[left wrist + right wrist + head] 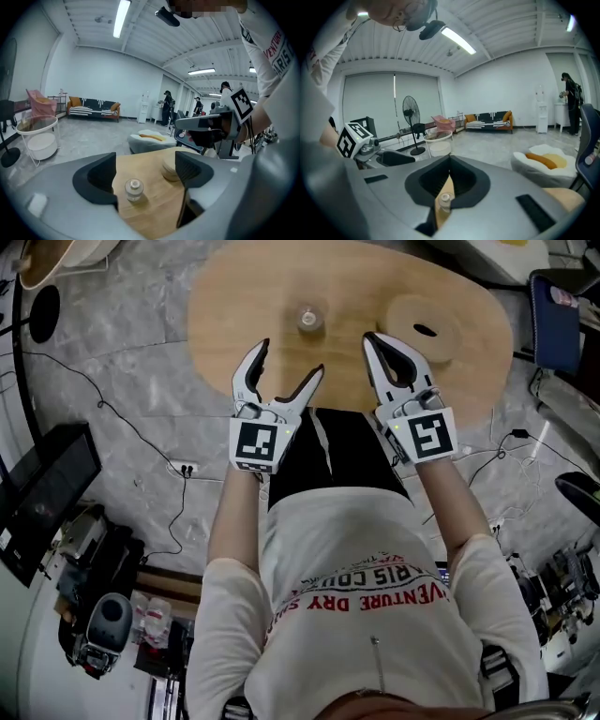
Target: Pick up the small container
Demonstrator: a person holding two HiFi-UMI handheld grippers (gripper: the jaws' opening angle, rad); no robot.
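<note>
The small container (307,319) is a clear little jar with a pale lid, upright on the oval wooden table (234,306). My left gripper (289,362) hovers just short of it, jaws spread wide and empty. In the left gripper view the jar (133,189) stands on the wood ahead, framed by the two dark pads (101,176) but untouched. My right gripper (378,341) is to the jar's right, with its jaws together and nothing in them. Through the narrow slit of the right gripper (449,180) the jar (445,200) peeks out beyond the tips.
A stack of round wooden discs (427,331) lies on the table's right part, close to the right gripper. A blue chair (553,320) stands past the table's right edge. Cables (103,404) and a black case (42,493) lie on the grey floor at left.
</note>
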